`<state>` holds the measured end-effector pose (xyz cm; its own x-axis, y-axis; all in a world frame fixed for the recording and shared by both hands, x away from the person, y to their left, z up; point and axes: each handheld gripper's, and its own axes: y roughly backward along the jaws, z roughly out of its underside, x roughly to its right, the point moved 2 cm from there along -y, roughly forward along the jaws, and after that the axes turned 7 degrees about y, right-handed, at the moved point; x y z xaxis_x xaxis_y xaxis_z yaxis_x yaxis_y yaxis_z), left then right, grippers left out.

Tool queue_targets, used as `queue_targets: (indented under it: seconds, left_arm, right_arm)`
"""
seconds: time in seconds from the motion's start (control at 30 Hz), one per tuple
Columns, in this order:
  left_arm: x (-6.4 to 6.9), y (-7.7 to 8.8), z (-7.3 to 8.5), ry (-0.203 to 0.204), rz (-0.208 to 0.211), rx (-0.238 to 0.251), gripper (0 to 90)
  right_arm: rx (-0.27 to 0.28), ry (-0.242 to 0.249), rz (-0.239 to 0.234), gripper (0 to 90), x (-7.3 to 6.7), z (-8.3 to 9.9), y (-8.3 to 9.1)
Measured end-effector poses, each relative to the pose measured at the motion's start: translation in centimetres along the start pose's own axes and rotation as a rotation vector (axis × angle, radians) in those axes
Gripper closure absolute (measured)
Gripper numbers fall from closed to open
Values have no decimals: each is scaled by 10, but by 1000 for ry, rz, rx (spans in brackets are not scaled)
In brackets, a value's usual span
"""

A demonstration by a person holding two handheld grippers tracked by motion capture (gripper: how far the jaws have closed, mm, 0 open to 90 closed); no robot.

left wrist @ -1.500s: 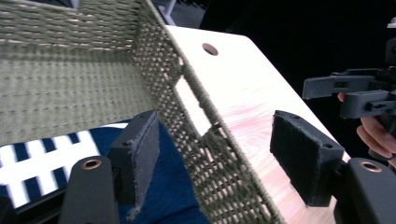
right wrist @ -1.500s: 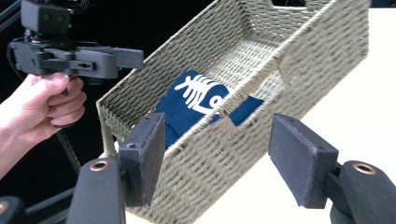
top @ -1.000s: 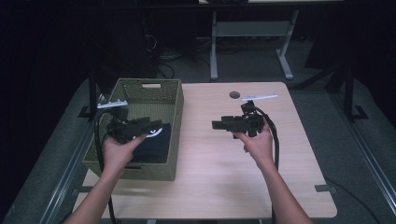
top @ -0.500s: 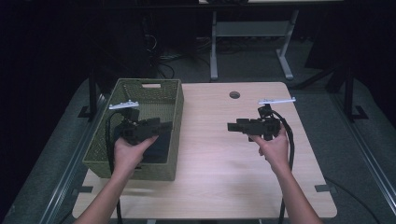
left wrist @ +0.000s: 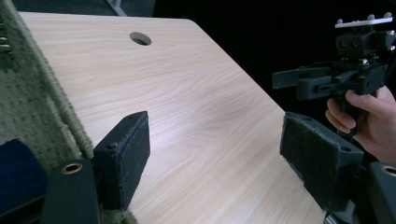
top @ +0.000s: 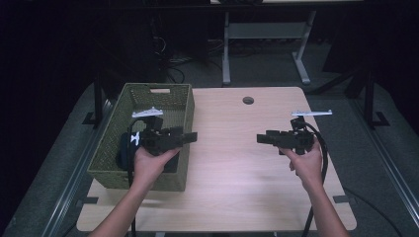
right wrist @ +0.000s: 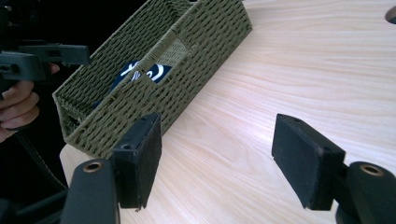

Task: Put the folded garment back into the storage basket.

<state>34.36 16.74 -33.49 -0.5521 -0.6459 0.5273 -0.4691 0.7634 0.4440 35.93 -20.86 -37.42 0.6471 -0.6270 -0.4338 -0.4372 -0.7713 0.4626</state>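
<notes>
My left gripper (top: 191, 137) hovers over the right rim of a green woven basket (top: 148, 93) and points right, toward the table's middle. In the left gripper view its jaws (left wrist: 215, 140) stand open over bare wood with nothing between the pads. My right gripper (top: 260, 138) is held above the right half of the table and points left, facing the other one. Its jaws (right wrist: 217, 149) are open and empty too. A dark blue item with white marks (right wrist: 140, 72) lies inside the basket, partly hidden by the wall.
The light wooden table (top: 237, 187) has a round cable hole (top: 248, 100) near its far edge. The basket takes up the table's left side. Dark floor and a metal stand (top: 267, 49) lie beyond the far edge. Cables trail from both grippers.
Both hands have drifted to the right. The left gripper went from over the basket's inside to its right rim; the right gripper moved farther toward the table's right edge. Both stayed open.
</notes>
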Motion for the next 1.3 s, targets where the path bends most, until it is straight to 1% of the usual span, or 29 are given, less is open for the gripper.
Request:
queue_targets:
  seconds: [0.1, 0.13, 0.2, 0.27, 0.3, 0.37, 0.47, 0.53, 0.63, 0.7, 0.87, 0.93, 0.97, 1.07, 1.13, 1.3]
  left_arm:
    - [4, -3, 1, -5, 6, -2, 238]
    - [6, -3, 1, -13, 5, -8, 236]
    - [9, -4, 2, -21, 15, -7, 234]
    - [13, -7, 3, -26, 21, -12, 231]
    - [16, -9, 5, -26, 27, -11, 230]
    - [20, -14, 7, -40, 27, -28, 227]
    - [24, -21, 10, -43, 35, -38, 214]
    - [27, -25, 11, -44, 45, -44, 212]
    - [31, -30, 13, -53, 49, -55, 214]
    - [35, -33, 15, -58, 54, -54, 211]
    - [43, -42, 23, -63, 66, -72, 203]
    - [47, -46, 25, -76, 67, -78, 203]
    - [49, -48, 26, -77, 69, -80, 201]
    - [54, -52, 28, -83, 77, -79, 199]
    - [56, -54, 30, -78, 90, -76, 200]
    - [61, -58, 34, -74, 100, -61, 200]
  right_arm:
    - [-1, 0, 6, 330, 3, 4, 6]
    - [4, -6, 6, 330, 4, 6, 8]
    - [-1, -12, 4, 327, 6, 10, 12]
    - [5, -16, 6, 327, 9, 15, 16]
    - [2, -20, 7, 327, 11, 18, 17]
    - [7, -30, 10, 327, 14, 23, 21]
    - [-1, -40, 19, 325, 18, 31, 27]
    - [3, -47, 26, 326, 21, 35, 31]
    - [12, -57, 34, 325, 25, 41, 37]
    - [13, -61, 39, 325, 27, 44, 40]
    - [13, -70, 57, 324, 30, 55, 47]
    - [14, -76, 61, 324, 32, 59, 49]
    - [18, -80, 62, 324, 33, 61, 51]
    - [21, -81, 70, 323, 34, 65, 55]
    - [25, -83, 73, 323, 35, 67, 58]
    - [40, -90, 92, 322, 40, 73, 65]
